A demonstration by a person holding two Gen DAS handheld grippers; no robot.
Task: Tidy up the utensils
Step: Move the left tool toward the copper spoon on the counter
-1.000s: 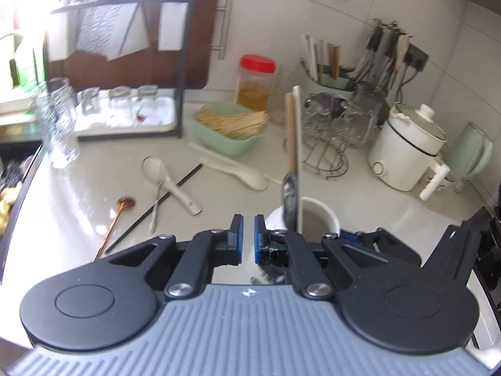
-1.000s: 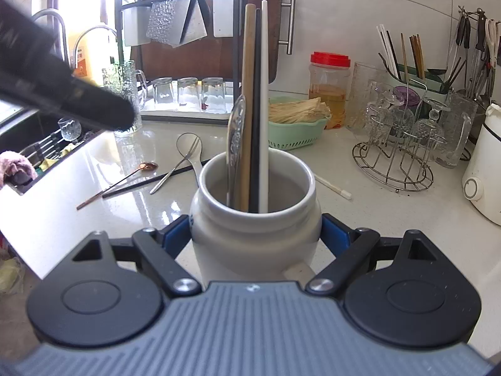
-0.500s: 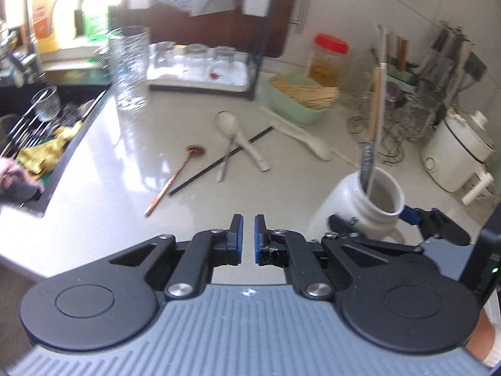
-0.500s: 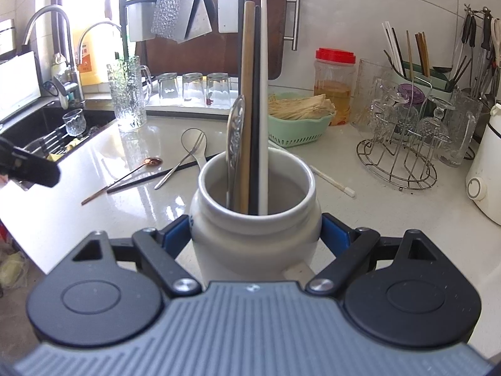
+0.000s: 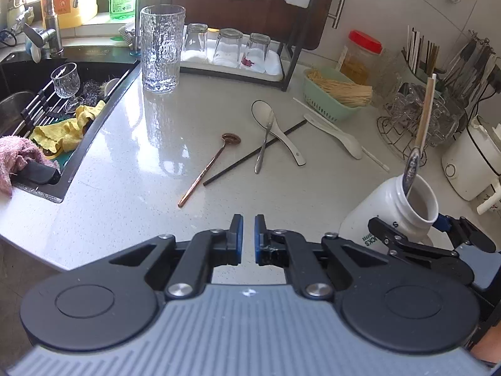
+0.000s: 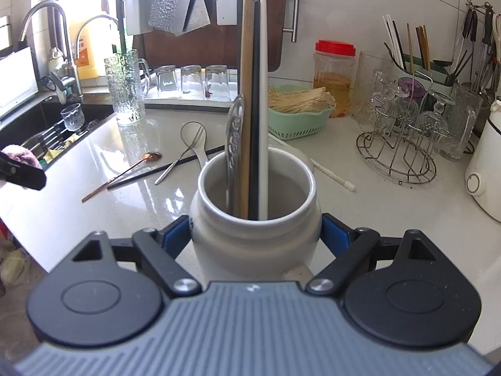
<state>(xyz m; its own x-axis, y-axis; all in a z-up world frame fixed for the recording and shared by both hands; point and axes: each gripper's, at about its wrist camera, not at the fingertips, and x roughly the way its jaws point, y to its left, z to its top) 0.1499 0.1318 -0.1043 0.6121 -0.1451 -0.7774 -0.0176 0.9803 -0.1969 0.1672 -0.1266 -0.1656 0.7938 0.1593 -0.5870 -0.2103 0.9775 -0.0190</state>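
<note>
Jar [image 6: 255, 238], white, sits low in the middle of the right wrist view, clamped by the right gripper [image 6: 255, 235], one blue pad on each side. Upright in it stand a metal handle [image 6: 235, 144], a wooden chopstick [image 6: 246, 94], a black one and a white one.

In the left wrist view the left gripper [image 5: 247, 238] is at the bottom centre over the counter [image 5: 125, 188], its pads nearly together with nothing between them. Beyond it, mid-frame, lie a copper spoon [image 5: 209, 169], a black chopstick [image 5: 253, 153], a fork [image 5: 264, 144] across a white spoon [image 5: 275, 128], then a white paddle [image 5: 335, 134]. Farther back sit a green basket [image 5: 328, 106] and upturned glasses [image 5: 228, 47]; the sink [image 5: 47, 103] is at the left.
</note>
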